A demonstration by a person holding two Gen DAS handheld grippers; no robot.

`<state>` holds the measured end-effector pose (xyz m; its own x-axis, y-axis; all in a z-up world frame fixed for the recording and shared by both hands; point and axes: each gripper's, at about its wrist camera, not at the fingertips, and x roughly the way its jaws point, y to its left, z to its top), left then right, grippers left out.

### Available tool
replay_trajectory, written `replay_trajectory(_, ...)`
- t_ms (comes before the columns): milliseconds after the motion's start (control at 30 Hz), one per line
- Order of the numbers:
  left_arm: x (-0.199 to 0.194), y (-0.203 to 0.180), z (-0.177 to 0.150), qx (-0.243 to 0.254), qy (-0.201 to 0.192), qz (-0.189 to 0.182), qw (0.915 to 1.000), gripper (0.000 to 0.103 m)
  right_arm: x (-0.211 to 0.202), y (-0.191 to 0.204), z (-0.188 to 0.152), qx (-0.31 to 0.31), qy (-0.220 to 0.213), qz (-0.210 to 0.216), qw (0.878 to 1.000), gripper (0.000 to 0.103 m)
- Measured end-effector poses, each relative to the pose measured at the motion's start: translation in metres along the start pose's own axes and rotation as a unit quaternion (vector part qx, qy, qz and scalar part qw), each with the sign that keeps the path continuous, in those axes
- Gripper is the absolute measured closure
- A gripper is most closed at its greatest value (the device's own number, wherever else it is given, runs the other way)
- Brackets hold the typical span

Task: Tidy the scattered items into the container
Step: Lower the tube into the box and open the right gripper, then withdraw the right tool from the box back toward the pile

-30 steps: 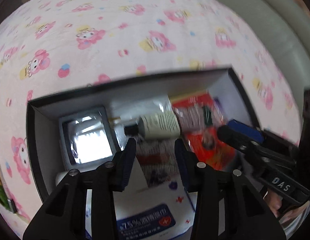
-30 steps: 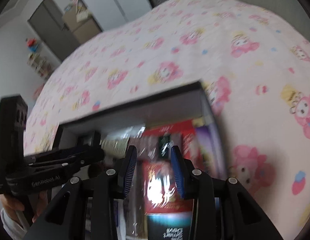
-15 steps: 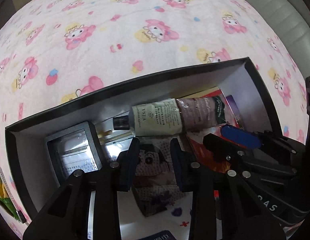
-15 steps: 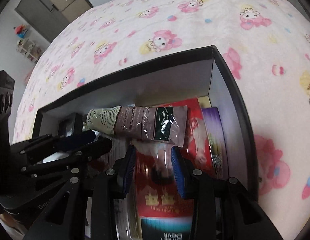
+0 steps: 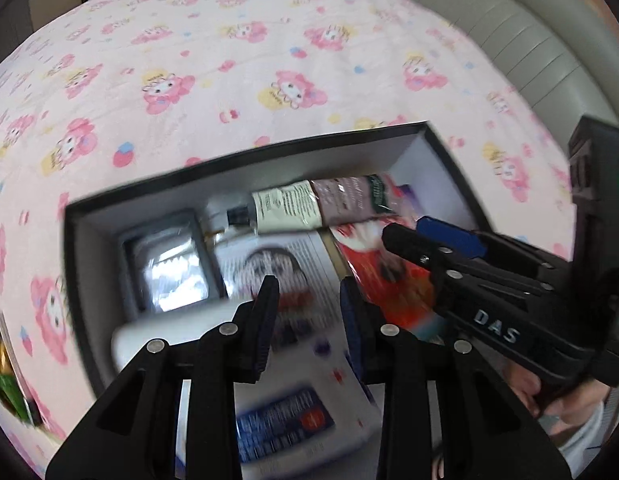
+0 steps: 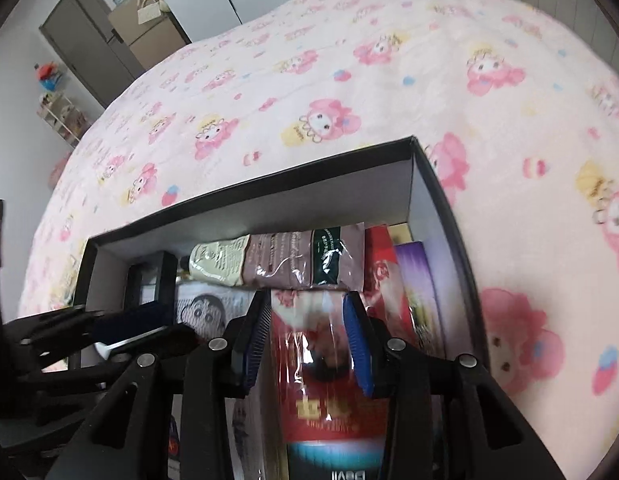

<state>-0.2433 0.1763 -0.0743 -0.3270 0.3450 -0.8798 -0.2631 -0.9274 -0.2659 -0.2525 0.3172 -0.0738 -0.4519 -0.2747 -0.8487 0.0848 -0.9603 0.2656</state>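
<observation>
Inside the black box [image 6: 437,184] on the bed [image 6: 349,80], the hand-cream tube [image 6: 277,262] now lies loose along the far wall (a second ago it was a blur). Both the left gripper [image 5: 309,304] and right gripper [image 6: 305,332] hang above it holding nothing, right jaws opening, so that item looks done.

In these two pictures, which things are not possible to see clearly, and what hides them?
- Left wrist view: the blue label on the white packet is blurred and unreadable.
- Left wrist view: the near wall of the box is hidden behind the left gripper.
- Right wrist view: the red packet runs past the bottom edge.
</observation>
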Motion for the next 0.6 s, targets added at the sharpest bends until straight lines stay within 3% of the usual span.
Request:
replay_trajectory(267, -0.059, -0.004, -0.049, 0.015, -0.051, 0.008, 0.9985, 0.071, -0.052, 0.040, -0.041, -0.022, -0.055, 0.024, 0.998, 0.061)
replay_trajectory(600, -0.105, 0.012, -0.098, 0.003, -0.077, 0.013, 0.9970, 0.070, -0.074, 0.080, -0.092, -0.055, -0.071, 0.064, 0.994, 0.060)
